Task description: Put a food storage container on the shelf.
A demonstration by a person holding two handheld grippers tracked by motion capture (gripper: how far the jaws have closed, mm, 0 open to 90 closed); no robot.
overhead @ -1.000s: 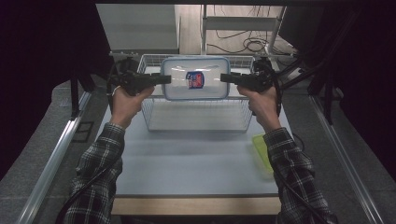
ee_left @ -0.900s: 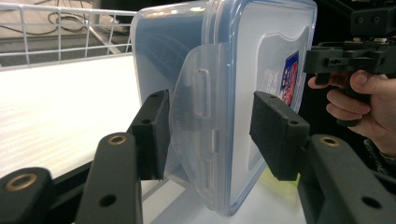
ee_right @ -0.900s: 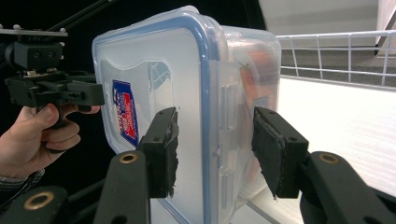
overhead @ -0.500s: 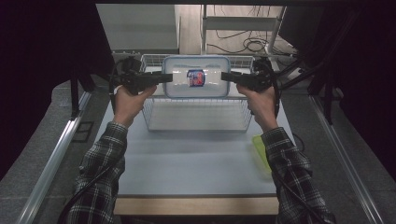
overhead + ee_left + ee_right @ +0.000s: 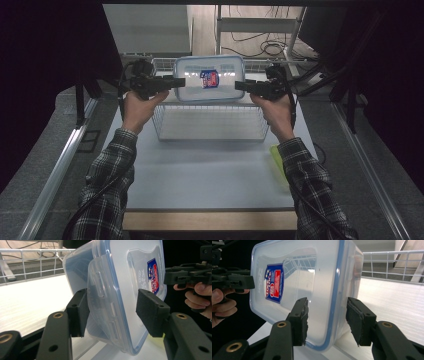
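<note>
I see a clear plastic container (image 5: 209, 79) held up above the wire basket (image 5: 210, 122), between my two grippers, with its lid facing the high camera. It is a rectangular box with rounded corners, made of cloudy, half-transparent plastic, and a thin blue seal line runs all around the edge of the lid. On the lid there is a sticker (image 5: 210, 78) in blue, red and white; its text is too small for me to read. In the left gripper view I see a locking flap (image 5: 105, 305) on the short side of the container (image 5: 117, 285), folded down flat against the wall. The left gripper (image 5: 172, 83) has this short side between its jaws; they have just been opening. The one pad lies at the flap side, the other pad stands clearly away from the lid, so I judge that it does not clamp now. The right gripper (image 5: 240, 86) takes the opposite short side: in the right gripper view the container (image 5: 312, 282) edge sits between the two pads, the one pad touches the lid face, and the other is just beside the wall, with a small gap. If it really presses I cannot tell. The basket stands at the far part of the white table (image 5: 200, 175), and a yellow-green thing (image 5: 276, 157) lies near the right sleeve.
</note>
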